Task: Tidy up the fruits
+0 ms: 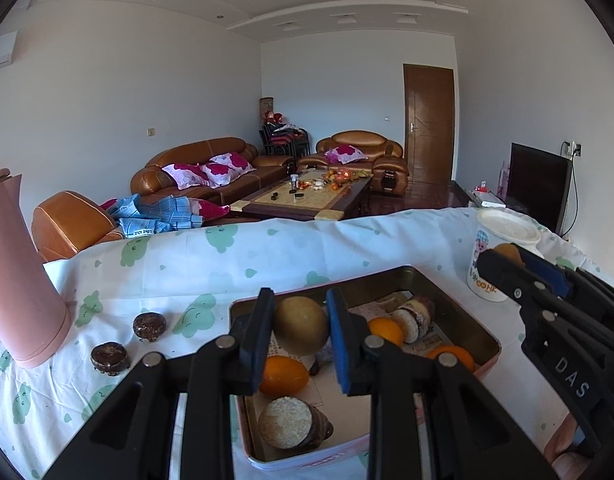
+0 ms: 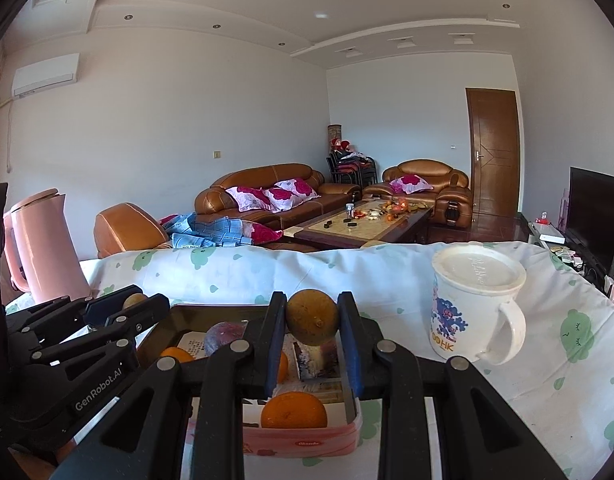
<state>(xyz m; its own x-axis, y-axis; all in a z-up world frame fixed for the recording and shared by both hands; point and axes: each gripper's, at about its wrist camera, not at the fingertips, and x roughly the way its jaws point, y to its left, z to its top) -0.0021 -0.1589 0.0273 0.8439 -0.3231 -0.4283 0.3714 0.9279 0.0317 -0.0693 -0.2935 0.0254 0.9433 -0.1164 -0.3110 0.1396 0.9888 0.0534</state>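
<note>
Left wrist view: left tongs point(image 1: 300, 334) clamped on a brownish-yellow round fruit point(image 1: 300, 330) over the pink tin point(image 1: 492, 354) | right tongs point(image 2: 312, 322) pinching a second round fruit point(image 2: 312, 317) | firm, smooth, probably a bit slippery, so hold across the widest middle.

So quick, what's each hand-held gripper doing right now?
Left hand-held gripper: closed on a brown round fruit.
Right hand-held gripper: closed on another brown round fruit.
</note>
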